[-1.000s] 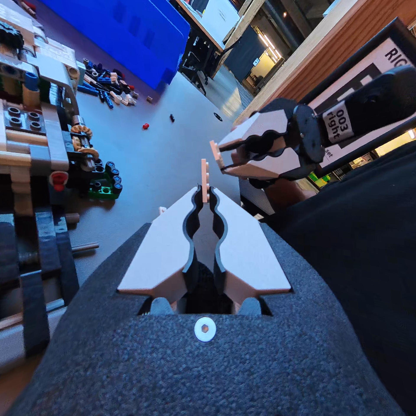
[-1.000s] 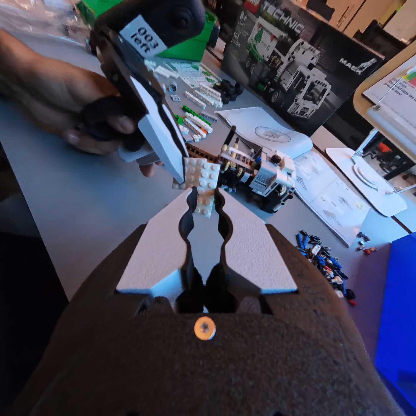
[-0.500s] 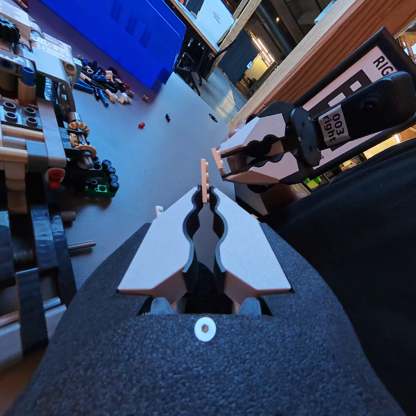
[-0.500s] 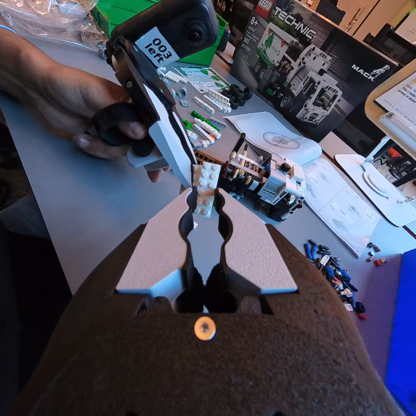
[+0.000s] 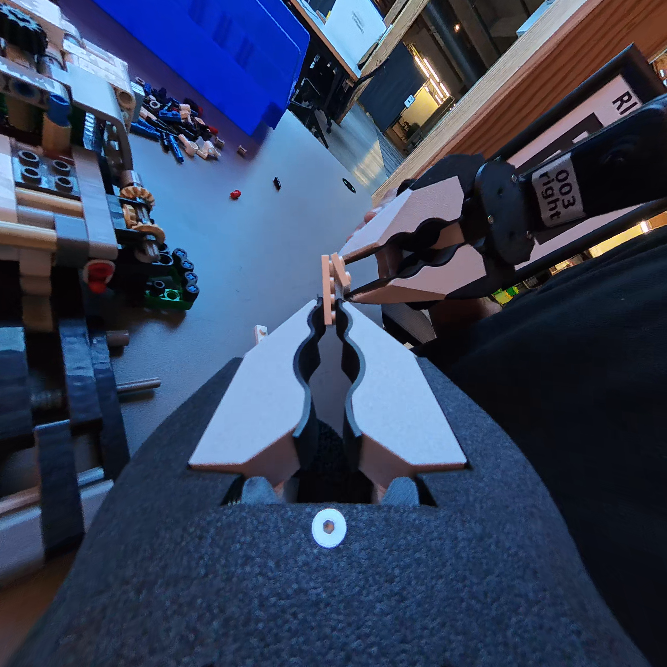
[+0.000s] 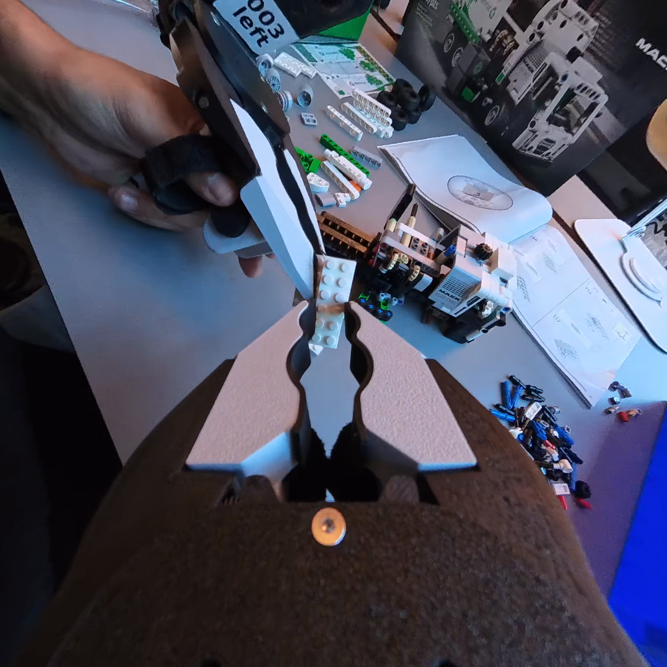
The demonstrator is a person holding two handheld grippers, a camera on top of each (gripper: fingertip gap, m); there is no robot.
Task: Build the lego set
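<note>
My left gripper (image 5: 329, 306) is shut on a white lego plate (image 5: 327, 285) that it holds edge-on above the grey table. My right gripper (image 5: 343, 276) comes in from the right, shut on a second white plate (image 5: 342, 274) whose face lies against the first. In the right wrist view my right gripper (image 6: 327, 308) pinches its studded plate (image 6: 326, 330), and the left gripper (image 6: 312, 288) holds the other plate (image 6: 334, 278) just above, overlapping it. The half-built truck model (image 6: 451, 285) stands on the table behind them; it also shows in the left wrist view (image 5: 54, 202).
A blue bin (image 5: 202, 47) stands at the table's far end, with a pile of small pins (image 6: 541, 440) near it. An open instruction booklet (image 6: 469, 180), the set's box (image 6: 523, 65), white beams (image 6: 361, 115) and black tyres (image 6: 404, 101) lie beyond the model. A person's hand (image 6: 108, 119) holds the left gripper. Only a small space, under 4 cm, lies between the two pairs of fingers.
My right gripper has moved in toward the left one. The gap between the two plates has closed and they now touch. Both grippers stayed shut.
</note>
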